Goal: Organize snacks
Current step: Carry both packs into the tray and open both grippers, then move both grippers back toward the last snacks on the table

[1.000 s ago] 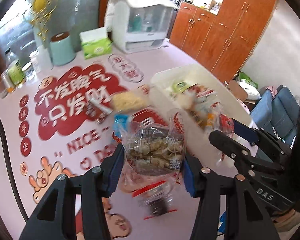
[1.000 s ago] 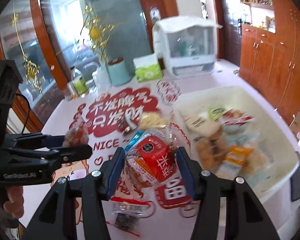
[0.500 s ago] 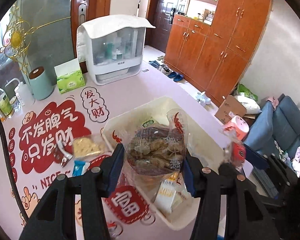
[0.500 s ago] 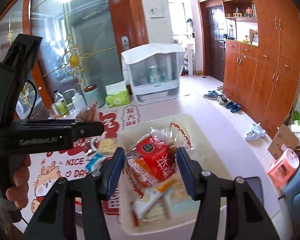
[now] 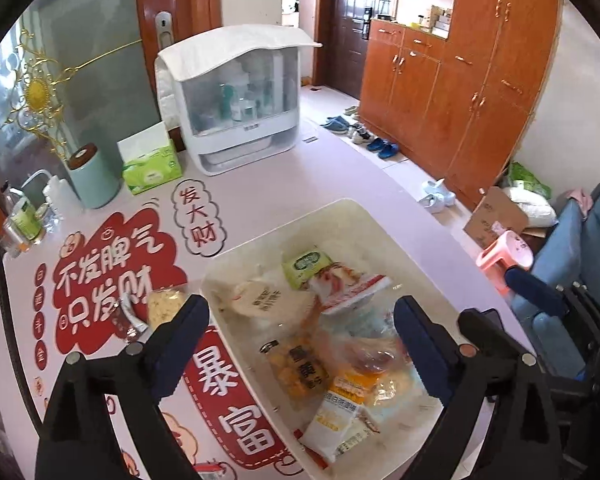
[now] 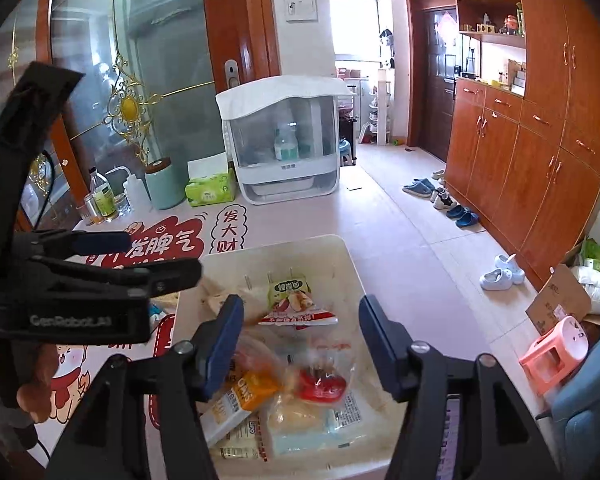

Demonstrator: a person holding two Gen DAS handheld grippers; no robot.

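Observation:
A white bin on the table holds several snack packets. My left gripper hangs over it, its jaws opening wide with nothing between the pads. Below it a blurred clear bag lies on the pile. In the right wrist view my right gripper is also over the bin, jaws opening, pads touching nothing. A blurred clear bag with a red label sits loose on the packets below it. The left gripper shows at the left, held by a hand.
A yellow packet and a silver wrapper lie on the red-and-white mat left of the bin. At the back stand a white cabinet box, tissue box, teal canister and bottles. The table edge runs right of the bin.
Both grippers moved from over the mat to over the bin. Both jaws opened, and the clear snack bag and the red-labelled bag left the pads and dropped into the bin.

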